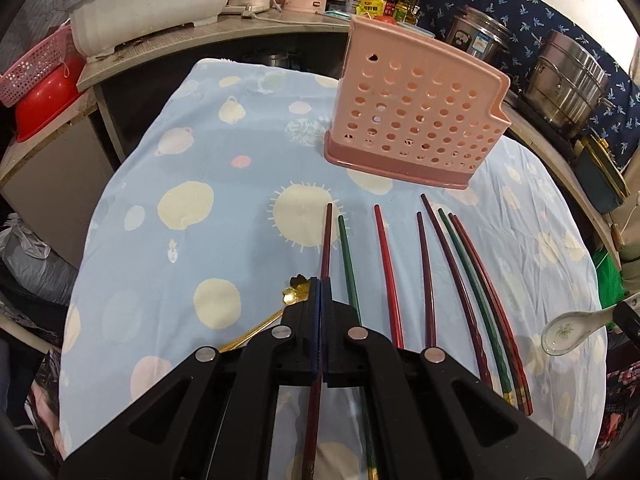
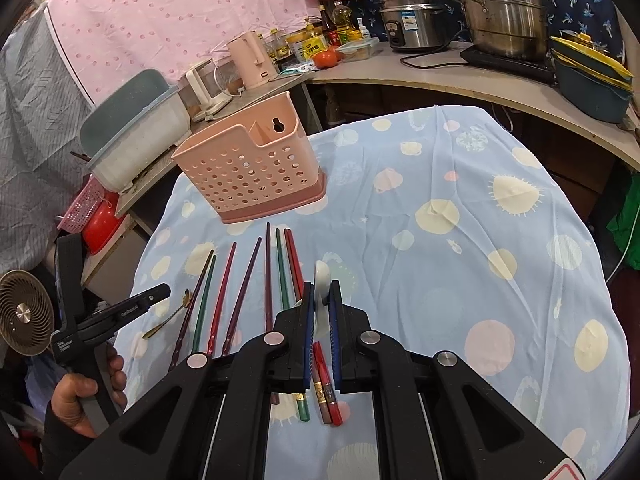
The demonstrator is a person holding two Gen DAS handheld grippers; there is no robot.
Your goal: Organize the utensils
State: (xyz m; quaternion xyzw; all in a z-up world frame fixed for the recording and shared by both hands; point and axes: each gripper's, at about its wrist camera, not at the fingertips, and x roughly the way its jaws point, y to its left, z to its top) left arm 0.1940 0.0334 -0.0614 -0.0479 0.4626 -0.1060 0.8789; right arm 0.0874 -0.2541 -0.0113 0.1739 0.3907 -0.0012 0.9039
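With your left tongs (image 1: pixel 322 280) clamped on the dark chopstick (image 1: pixel 327 236) and right tongs (image 2: pixel 322 292) gripping the white spoon (image 2: pixel 321 280), lift each straight, then lower into the pink holder (image 1: pixel 416 120).

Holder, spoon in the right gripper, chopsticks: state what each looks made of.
Holder: matte pink plastic, moulded walls with punched round holes, darker pink base.
Spoon: likely glazed ceramic, glossy white with a small printed motif in the bowl.
Chopsticks: probably lacquered wood or plastic, shiny red, green and maroon; the look leaves it open.
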